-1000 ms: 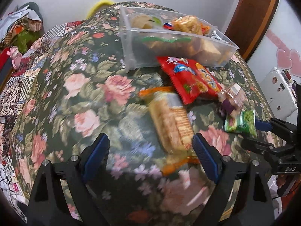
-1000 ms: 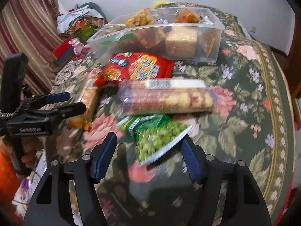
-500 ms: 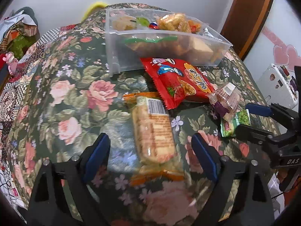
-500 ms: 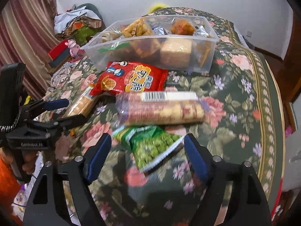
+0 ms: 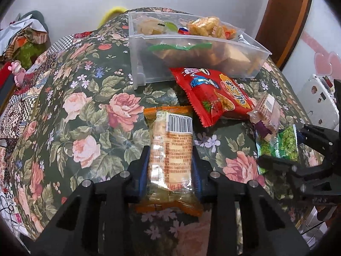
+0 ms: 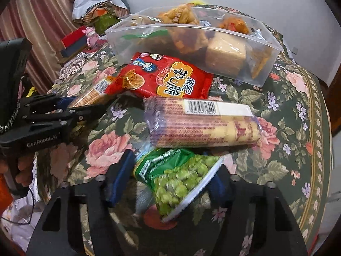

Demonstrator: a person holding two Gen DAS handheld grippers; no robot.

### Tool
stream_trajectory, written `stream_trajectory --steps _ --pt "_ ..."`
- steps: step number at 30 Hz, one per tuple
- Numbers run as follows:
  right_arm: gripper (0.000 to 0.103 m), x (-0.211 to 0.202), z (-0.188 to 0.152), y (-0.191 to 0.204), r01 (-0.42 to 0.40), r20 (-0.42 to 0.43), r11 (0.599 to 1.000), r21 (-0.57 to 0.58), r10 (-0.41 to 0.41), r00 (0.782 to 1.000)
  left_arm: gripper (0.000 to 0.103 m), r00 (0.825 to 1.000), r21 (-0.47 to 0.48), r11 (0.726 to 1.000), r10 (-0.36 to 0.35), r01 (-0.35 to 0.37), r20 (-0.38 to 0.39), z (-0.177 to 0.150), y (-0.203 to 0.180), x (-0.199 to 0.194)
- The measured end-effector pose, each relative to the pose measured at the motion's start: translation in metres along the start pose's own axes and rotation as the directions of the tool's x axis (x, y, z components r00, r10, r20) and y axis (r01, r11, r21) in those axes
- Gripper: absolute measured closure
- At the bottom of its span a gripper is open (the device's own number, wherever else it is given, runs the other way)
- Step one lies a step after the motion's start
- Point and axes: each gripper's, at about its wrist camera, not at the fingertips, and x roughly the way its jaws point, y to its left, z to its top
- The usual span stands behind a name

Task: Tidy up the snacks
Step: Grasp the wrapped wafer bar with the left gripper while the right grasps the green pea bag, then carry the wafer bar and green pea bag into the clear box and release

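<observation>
Left gripper (image 5: 170,170), lower centre of the left wrist view: fingers just closed, clamped on the orange-ended biscuit pack (image 5: 170,149) lying on the floral table (image 5: 85,111). Right gripper (image 6: 170,183), lower centre of its view: fingers closing around the green pea packet (image 6: 177,177), contact on both sides uncertain. Clear bin (image 5: 213,61) of snacks at upper centre, red bag (image 5: 213,96) just before it.

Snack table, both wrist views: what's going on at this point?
A person works two handheld grippers. The left gripper, jaws just closing, has clamped the orange-ended cracker pack. The right gripper, also closing, straddles the green pea bag. The red snack bag and a long biscuit pack lie outside the half-filled clear bin.
</observation>
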Motion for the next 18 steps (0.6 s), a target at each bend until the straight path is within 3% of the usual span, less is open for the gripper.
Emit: stream_trajectory --steps 6,9,18 --pt "0.059 -0.011 -0.007 -0.004 -0.018 0.024 0.998 0.063 0.017 1.000 0.069 1.000 0.004 1.000 -0.012 0.012 0.022 -0.006 -0.002 -0.018" --pt "0.069 -0.022 -0.010 -0.007 -0.030 0.038 0.997 0.069 0.027 0.999 0.069 0.999 0.011 1.000 -0.010 0.009 0.051 -0.006 -0.003 -0.030" --pt "0.072 -0.049 -0.009 -0.019 -0.013 0.102 0.995 0.103 0.003 0.995 0.069 0.989 0.018 1.000 -0.014 0.012 0.146 0.009 -0.010 -0.068"
